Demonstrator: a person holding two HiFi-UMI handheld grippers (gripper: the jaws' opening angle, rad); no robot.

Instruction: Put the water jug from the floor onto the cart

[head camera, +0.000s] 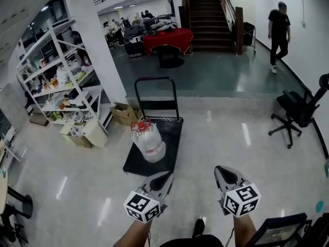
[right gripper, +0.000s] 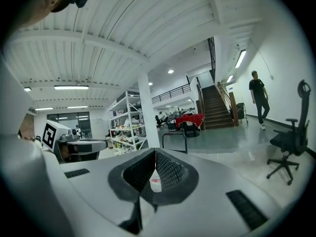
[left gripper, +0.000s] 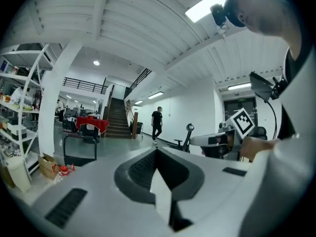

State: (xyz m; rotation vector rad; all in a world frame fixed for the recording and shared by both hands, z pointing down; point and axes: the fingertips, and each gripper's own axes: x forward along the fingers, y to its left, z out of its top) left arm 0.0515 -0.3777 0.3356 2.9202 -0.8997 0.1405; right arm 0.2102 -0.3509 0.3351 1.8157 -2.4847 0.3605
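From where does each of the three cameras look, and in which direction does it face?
Head view: on the person's head, steeply down at the cart carrying the water jug; forearms, left gripper, right gripper show.
Left gripper view: on that gripper, along its shut jaws toward the stairs.
Right gripper view: likewise, toward the shelves.
Both gripper views share the walking person.

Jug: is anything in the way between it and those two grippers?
Nothing visible. The jug stands on the cart, near its left edge, already where it belongs. Only bare cart and floor lie between it and the left gripper and the right gripper, both shut and empty.
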